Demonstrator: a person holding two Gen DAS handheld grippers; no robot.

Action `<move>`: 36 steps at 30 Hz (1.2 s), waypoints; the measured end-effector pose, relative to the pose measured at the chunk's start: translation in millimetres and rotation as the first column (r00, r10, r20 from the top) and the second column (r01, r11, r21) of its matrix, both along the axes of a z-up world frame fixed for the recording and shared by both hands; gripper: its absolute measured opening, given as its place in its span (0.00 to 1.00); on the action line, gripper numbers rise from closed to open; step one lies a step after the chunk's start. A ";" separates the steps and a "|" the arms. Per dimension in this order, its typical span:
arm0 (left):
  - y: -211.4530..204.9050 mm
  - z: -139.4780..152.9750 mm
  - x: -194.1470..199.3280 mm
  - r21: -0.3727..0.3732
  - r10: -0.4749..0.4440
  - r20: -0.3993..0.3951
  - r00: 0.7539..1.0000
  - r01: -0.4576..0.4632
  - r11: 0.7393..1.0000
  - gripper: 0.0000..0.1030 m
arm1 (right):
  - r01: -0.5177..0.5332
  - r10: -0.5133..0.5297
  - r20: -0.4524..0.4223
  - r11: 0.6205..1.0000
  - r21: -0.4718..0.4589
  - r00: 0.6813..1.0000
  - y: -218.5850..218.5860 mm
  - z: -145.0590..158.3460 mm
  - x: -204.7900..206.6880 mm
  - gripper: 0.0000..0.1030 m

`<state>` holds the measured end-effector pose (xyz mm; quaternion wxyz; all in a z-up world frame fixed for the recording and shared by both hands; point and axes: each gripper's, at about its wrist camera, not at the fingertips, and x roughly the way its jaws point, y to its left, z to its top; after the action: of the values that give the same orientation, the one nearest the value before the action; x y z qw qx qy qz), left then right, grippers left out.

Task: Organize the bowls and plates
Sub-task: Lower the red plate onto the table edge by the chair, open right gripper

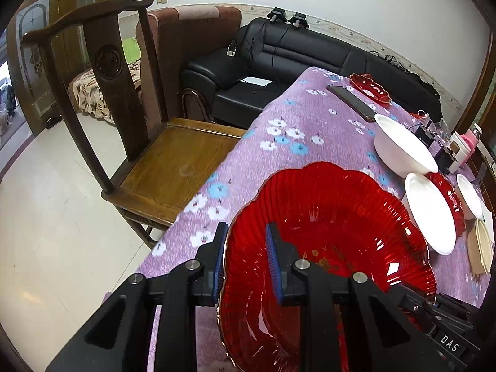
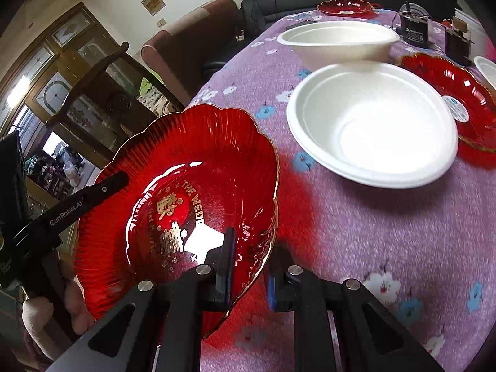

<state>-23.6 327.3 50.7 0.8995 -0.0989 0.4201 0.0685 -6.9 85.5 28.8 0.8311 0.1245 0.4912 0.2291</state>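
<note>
Left gripper (image 1: 245, 245): clamped on the near rim of the large red scalloped plate (image 1: 325, 217), one finger outside the rim, the other inside the dish. Right gripper (image 2: 252, 266): clamped on the same plate's (image 2: 192, 192) opposite rim, one finger inside, one outside. Plate: translucent red, gilt edge, gold lettering at centre, tilted and raised between both grippers above the near edge of the table, over the purple flowered cloth (image 2: 356, 232). Beyond it on the cloth: white bowl (image 2: 372, 124), upright; second white bowl (image 2: 338, 42) farther back; red plate (image 2: 465, 99) partly tucked under the nearer bowl's far side; small red dish (image 2: 345, 6) at the far end; dark phone (image 1: 353, 102). Beside the table: wooden chair (image 1: 130, 117); black sofa (image 1: 279, 62) against the wall.
</note>
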 end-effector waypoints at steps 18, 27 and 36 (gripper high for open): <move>5.5 -21.4 -9.1 -0.044 0.017 -0.049 0.999 -0.019 0.999 0.33 | -0.003 0.003 0.026 1.000 0.009 1.000 16.9 -0.5 -0.6 0.21; 3.0 0.3 -35.3 -0.056 0.039 0.027 0.999 -0.038 0.998 0.59 | -0.027 0.026 0.039 0.999 0.037 0.999 8.3 -1.6 -8.3 0.28; -0.4 19.7 -59.8 -0.086 0.061 0.059 0.996 -0.055 0.995 0.66 | -0.040 0.035 0.080 0.997 0.070 0.996 -26.3 4.4 -36.1 0.43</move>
<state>-83.4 326.9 70.4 0.9046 -0.1510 0.3917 0.0736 -43.1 59.1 33.2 0.8403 0.1358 0.4518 0.2669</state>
